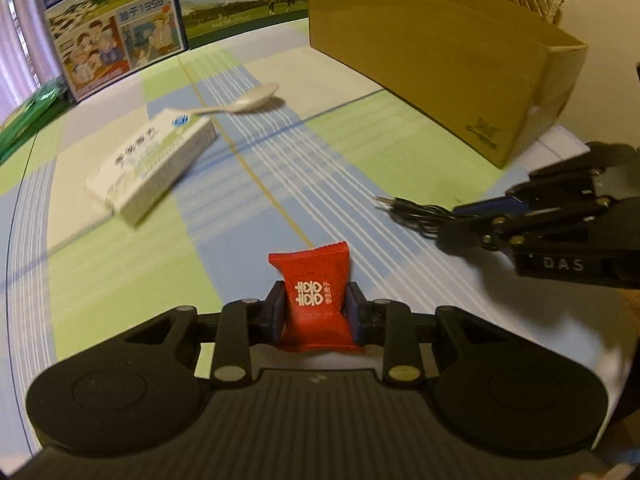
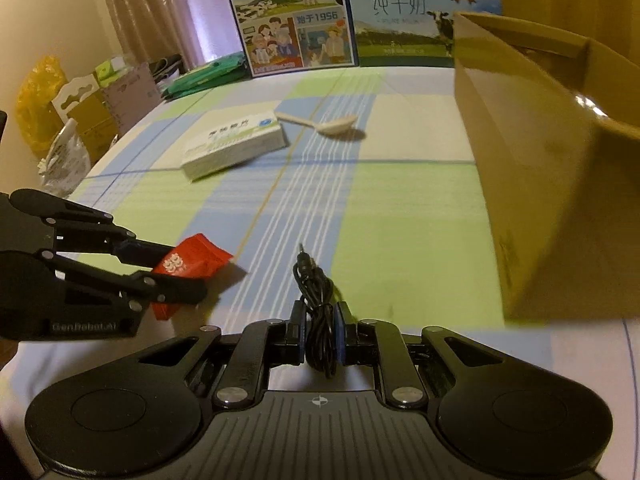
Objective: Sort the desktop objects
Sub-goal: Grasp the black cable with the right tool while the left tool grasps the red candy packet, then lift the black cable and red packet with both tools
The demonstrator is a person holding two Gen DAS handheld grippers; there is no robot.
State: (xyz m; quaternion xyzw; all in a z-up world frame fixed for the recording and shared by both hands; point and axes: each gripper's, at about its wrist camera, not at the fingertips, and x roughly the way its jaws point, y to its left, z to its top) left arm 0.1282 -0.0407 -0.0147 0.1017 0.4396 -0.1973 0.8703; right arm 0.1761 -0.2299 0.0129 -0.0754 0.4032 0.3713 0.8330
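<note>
Grippers loaded for sorting.
Left gripper pinches red foil sachet; right gripper clamps coiled black cable, likely bound for brown cardboard box.

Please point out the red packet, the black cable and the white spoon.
red packet [image 1: 312, 300], left wrist view, printed front.
black cable [image 2: 318, 316], right wrist view, bundled middle.
white spoon [image 2: 334, 125], right wrist view, bowl.

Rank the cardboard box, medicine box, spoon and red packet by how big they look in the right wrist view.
1. cardboard box
2. medicine box
3. red packet and spoon: alike; packet is nearer, so unsure.
</note>
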